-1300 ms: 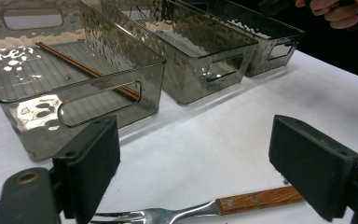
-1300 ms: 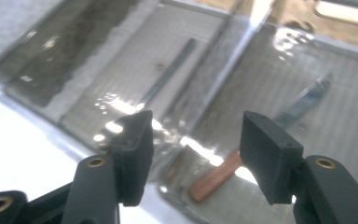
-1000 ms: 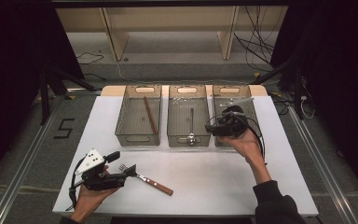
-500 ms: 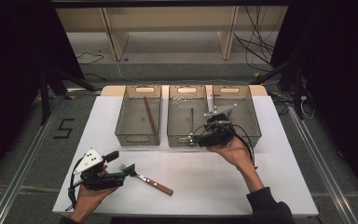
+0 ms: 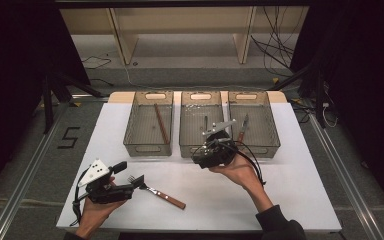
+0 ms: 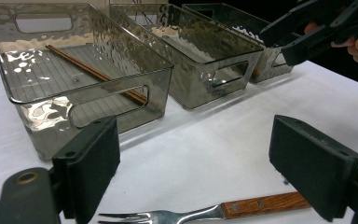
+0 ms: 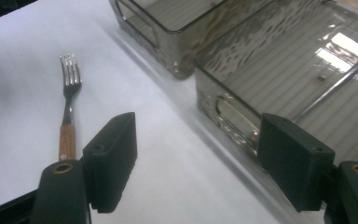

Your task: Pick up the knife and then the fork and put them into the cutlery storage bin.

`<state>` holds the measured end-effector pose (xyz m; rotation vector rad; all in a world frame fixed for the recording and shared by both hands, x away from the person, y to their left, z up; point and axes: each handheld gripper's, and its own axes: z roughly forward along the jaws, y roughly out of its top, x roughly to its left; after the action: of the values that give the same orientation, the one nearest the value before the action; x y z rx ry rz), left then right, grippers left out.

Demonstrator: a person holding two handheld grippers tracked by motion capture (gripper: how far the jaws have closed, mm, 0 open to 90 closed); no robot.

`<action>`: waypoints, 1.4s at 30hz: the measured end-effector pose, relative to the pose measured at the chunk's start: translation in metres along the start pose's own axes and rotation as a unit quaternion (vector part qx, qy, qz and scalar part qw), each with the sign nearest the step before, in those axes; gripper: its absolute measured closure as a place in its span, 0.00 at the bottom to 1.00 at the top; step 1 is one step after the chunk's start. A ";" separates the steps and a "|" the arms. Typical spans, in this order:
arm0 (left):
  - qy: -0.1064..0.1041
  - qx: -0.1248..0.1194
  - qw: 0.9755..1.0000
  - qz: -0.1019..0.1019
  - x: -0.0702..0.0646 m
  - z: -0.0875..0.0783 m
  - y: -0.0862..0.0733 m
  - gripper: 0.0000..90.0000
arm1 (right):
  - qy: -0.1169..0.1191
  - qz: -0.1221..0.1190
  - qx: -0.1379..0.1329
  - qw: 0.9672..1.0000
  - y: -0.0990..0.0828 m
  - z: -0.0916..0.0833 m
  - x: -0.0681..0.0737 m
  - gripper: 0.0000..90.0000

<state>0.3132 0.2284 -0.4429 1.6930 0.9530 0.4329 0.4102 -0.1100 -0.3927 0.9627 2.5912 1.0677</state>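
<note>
From above, the left gripper (image 5: 130, 183) lay near the white table's (image 5: 290, 190) front edge, jaws apart, beside a wooden-handled steel fork (image 5: 156, 191). The right gripper (image 5: 211, 150) hovered before the middle smoky clear plastic bin (image 5: 200, 125).

The left gripper view showed jaws apart above the fork (image 6: 205, 213).

The right gripper view showed jaws apart, empty.

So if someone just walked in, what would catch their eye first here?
Three smoky clear bins in a row at the white table's far side. Then the wooden-handled fork lying near the front edge, just ahead of the open left tool, while the right tool hovers open by the middle bin.
</note>
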 end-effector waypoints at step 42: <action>0.010 -0.012 1.000 -0.003 0.002 -0.004 0.001 0.18 | 0.065 -0.083 0.079 0.991 -0.010 0.060 0.084 0.28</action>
<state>0.3123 0.2325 -0.4413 1.6660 0.9641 0.4554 0.3630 -0.0284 -0.4369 0.7145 2.8396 0.9223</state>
